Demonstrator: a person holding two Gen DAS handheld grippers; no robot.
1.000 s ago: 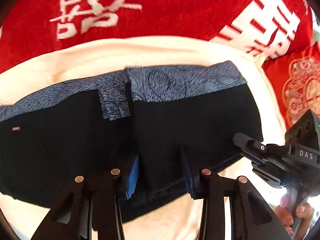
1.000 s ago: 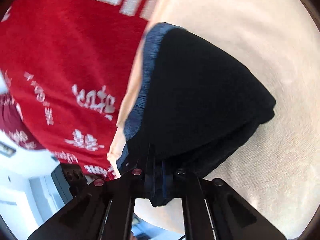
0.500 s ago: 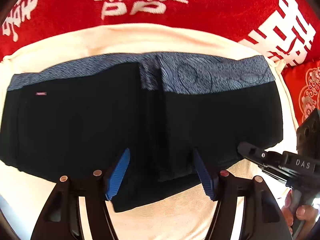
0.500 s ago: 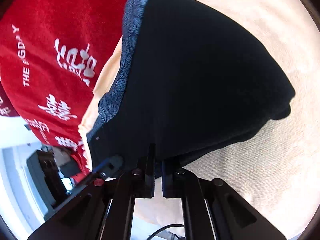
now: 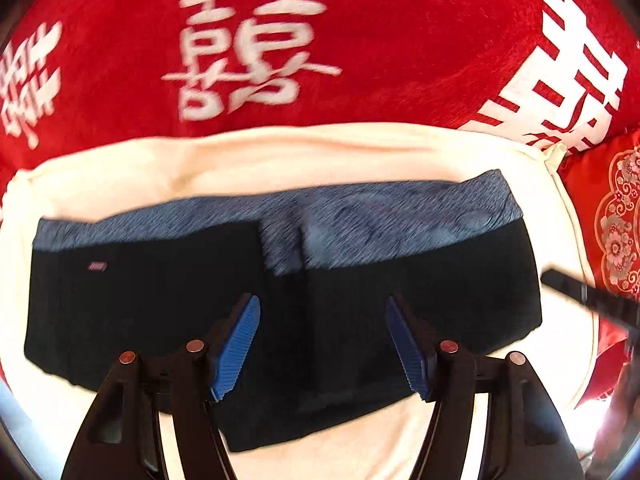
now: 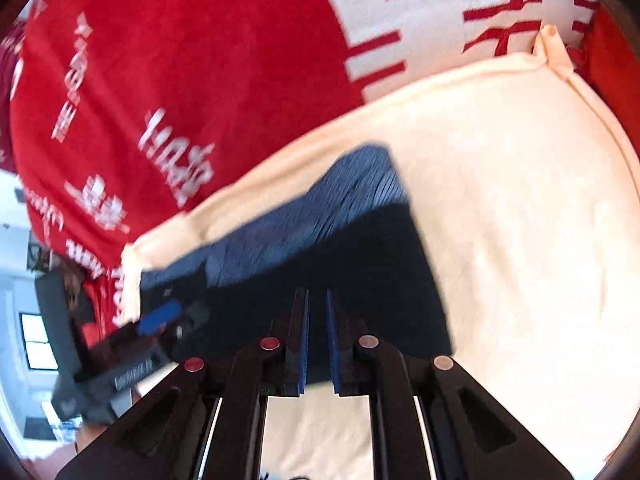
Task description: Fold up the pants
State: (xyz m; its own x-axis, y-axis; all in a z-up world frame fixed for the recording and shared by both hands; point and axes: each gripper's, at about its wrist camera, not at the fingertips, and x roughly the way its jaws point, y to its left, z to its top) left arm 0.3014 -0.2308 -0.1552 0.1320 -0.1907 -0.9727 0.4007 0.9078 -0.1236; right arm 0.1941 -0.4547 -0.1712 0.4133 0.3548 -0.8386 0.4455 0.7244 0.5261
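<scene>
The pants (image 5: 400, 304) are black with a blue-grey patterned waistband. They lie folded and flat on a cream cushion (image 5: 280, 160). My left gripper (image 5: 320, 320) hovers over their near edge, open, with nothing between its blue pads (image 5: 236, 348). In the right wrist view the pants (image 6: 360, 264) lie just beyond my right gripper (image 6: 318, 312). Its jaws are opening, a narrow gap shows between the pads, and no cloth is pinched there. The right gripper's tip (image 5: 580, 292) pokes in at the right edge of the left wrist view.
A red blanket (image 5: 380, 48) with large white characters surrounds the cream cushion. A red embroidered pillow (image 5: 616, 216) lies at the right. The left gripper's body (image 6: 132, 344) shows low at the left of the right wrist view, with a bright room behind it.
The left gripper spread its jaws off the pants' near edge and lifted a little. The right gripper rolled, let go of the fold it pinched and rose; its jaws now show a slit.
</scene>
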